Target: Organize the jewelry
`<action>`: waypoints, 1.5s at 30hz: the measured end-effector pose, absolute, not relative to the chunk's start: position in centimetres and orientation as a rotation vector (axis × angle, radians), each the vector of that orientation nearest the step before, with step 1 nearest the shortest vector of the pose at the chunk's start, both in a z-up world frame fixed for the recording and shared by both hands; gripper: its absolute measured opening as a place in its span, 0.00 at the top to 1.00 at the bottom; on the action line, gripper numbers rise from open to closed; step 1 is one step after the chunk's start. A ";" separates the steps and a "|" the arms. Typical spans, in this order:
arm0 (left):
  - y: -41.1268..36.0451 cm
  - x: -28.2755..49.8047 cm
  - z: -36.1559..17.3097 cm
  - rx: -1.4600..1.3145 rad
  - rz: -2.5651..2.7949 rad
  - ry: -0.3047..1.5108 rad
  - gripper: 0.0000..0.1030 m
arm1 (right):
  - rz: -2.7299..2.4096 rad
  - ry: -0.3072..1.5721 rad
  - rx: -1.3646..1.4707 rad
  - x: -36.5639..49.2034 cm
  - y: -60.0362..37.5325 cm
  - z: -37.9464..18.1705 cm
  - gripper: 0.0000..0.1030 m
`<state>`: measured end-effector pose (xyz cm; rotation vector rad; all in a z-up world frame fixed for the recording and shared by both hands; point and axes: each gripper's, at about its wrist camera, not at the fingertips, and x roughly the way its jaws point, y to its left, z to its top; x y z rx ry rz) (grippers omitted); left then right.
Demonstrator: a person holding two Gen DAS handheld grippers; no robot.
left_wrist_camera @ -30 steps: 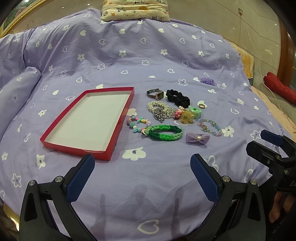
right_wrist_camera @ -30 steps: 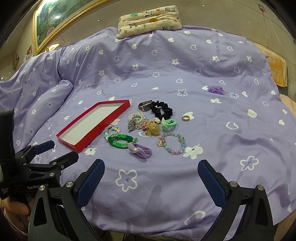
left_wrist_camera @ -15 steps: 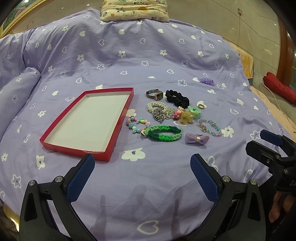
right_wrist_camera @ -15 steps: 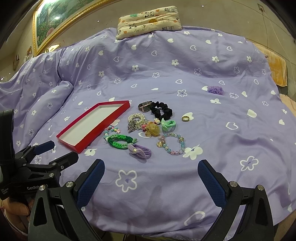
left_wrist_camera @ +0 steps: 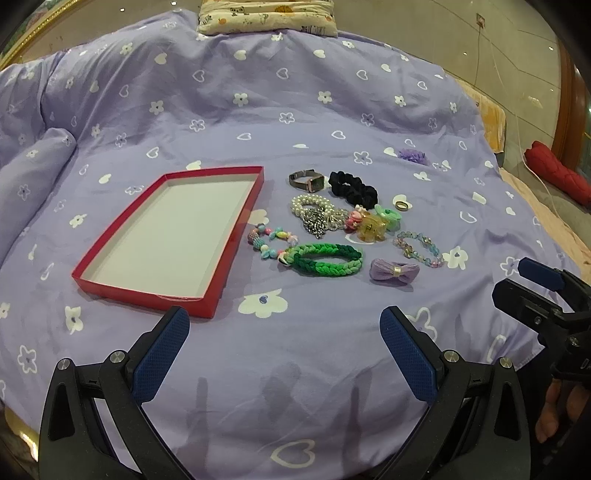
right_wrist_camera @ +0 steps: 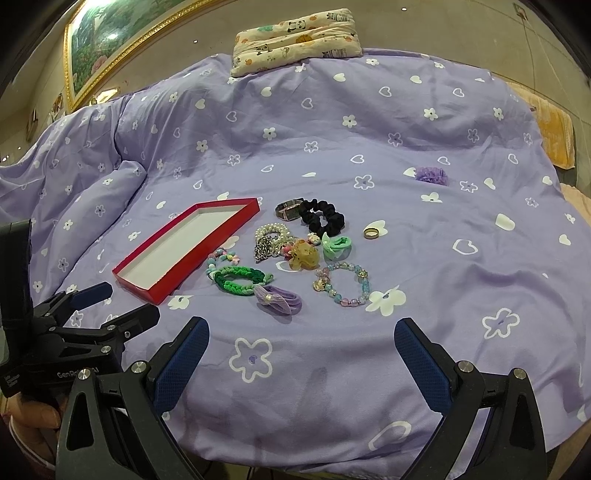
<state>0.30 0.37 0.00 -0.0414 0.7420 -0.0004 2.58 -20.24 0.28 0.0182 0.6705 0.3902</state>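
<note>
An empty red tray (left_wrist_camera: 236, 236) (right_wrist_camera: 236, 216) lies on the purple bedspread. Right of it sits a cluster of jewelry: a watch (left_wrist_camera: 308, 181), black scrunchie (left_wrist_camera: 352, 189), pearl bracelet (left_wrist_camera: 310, 205), green braided band (left_wrist_camera: 325, 259) (right_wrist_camera: 240, 279), purple bow (left_wrist_camera: 394, 271) (right_wrist_camera: 277, 298), glass bead bracelet (left_wrist_camera: 419, 248) (right_wrist_camera: 345, 282) and a ring (left_wrist_camera: 402, 204) (right_wrist_camera: 369, 232). My left gripper (left_wrist_camera: 284, 354) is open and empty, near the front of the bed below the tray. My right gripper (right_wrist_camera: 301, 363) is open and empty, below the cluster.
A purple flower clip (left_wrist_camera: 413, 156) (right_wrist_camera: 431, 174) lies apart at the far right. A patterned pillow (left_wrist_camera: 266, 16) (right_wrist_camera: 295, 35) sits at the bed's far end. A rolled fold of bedspread (left_wrist_camera: 29, 166) rises at the left. The bed edge drops off at right.
Both grippers have shifted very slightly; nothing on the bed has moved.
</note>
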 end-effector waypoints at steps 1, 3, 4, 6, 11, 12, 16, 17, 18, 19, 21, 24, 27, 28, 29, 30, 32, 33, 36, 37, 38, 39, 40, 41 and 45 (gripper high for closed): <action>0.4 0.4 -0.1 -0.043 -0.004 0.746 0.00 | 0.390 0.674 0.020 2.7 -20.3 0.2 0.03; 0.5 0.6 -0.4 -0.042 -0.011 0.752 0.00 | 0.391 0.681 0.025 2.8 -20.4 0.0 0.03; 0.5 0.9 -0.5 -0.042 -0.016 0.756 0.00 | 0.393 0.684 0.028 2.9 -20.5 -0.1 0.03; 0.5 1.3 -0.5 -0.038 -0.024 0.760 0.00 | 0.394 0.688 0.032 3.1 -20.6 -0.1 0.03; 0.5 2.6 -0.5 -0.008 -0.039 0.763 0.01 | 0.399 0.700 0.038 4.0 -20.9 -0.3 0.03; 0.5 2.9 -0.5 -0.004 -0.042 0.766 0.02 | 0.401 0.705 0.040 4.3 -21.0 -0.4 0.04; 0.6 4.3 -0.8 0.011 -0.061 0.781 0.05 | 0.398 0.722 0.048 5.6 -21.3 -0.6 0.07; 0.6 4.7 -0.9 0.021 -0.068 0.784 0.06 | 0.397 0.727 0.051 5.9 -21.4 -0.7 0.08; 0.6 5.1 -1.0 0.030 -0.075 0.789 0.09 | 0.395 0.735 0.056 6.3 -21.6 -0.8 0.10; 0.5 5.5 -1.1 0.039 -0.083 0.796 0.10 | 0.395 0.741 0.060 6.6 -21.7 -0.9 0.11; 0.4 6.3 -1.4 0.052 -0.101 0.811 0.11 | 0.392 0.754 0.062 7.3 -21.8 -1.1 0.11; -0.1 7.4 -2.1 0.084 -0.139 0.843 0.11 | 0.391 0.772 0.058 8.3 -21.9 -1.4 0.11; -0.8 8.4 -2.7 0.128 -0.167 0.866 0.11 | 0.393 0.796 0.051 9.4 -21.9 -1.9 0.11; -0.9 8.6 -2.8 0.138 -0.174 0.869 0.11 | 0.394 0.809 0.050 9.8 -21.9 -2.1 0.11; -1.2 9.0 -2.8 0.156 -0.183 0.872 0.11 | 0.393 0.819 0.048 10.1 -21.8 -2.4 0.11; -1.4 9.3 -2.9 0.171 -0.191 0.874 0.11 | 0.392 0.830 0.047 10.5 -21.8 -2.6 0.11; -1.8 10.1 -3.1 0.205 -0.210 0.883 0.11 | 0.394 0.850 0.043 11.3 -21.7 -3.0 0.11; -1.9 10.6 -3.3 0.220 -0.219 0.891 0.11 | 0.395 0.858 0.041 11.6 -21.6 -3.1 0.11; -2.1 11.9 -3.7 0.252 -0.257 0.914 0.11 | 0.404 0.885 0.031 12.6 -21.3 -3.7 0.11; -2.1 12.4 -4.0 0.270 -0.270 0.923 0.11 | 0.408 0.895 0.027 13.0 -21.2 -3.9 0.11; -2.2 12.7 -4.2 0.284 -0.279 0.930 0.11 | 0.408 0.903 0.024 13.3 -21.2 -4.1 0.12; -2.2 13.1 -4.4 0.300 -0.293 0.939 0.11 | 0.406 0.914 0.020 13.8 -21.2 -4.3 0.12; -2.2 13.4 -4.6 0.310 -0.306 0.944 0.11 | 0.406 0.924 0.017 14.2 -21.1 -4.5 0.12; -2.3 13.6 -4.8 0.317 -0.327 0.951 0.11 | 0.406 0.934 0.015 14.6 -21.2 -4.6 0.13; -3.1 13.9 -5.3 0.359 -0.397 0.963 0.12 | 0.408 0.978 -0.011 15.9 -20.8 -5.5 0.18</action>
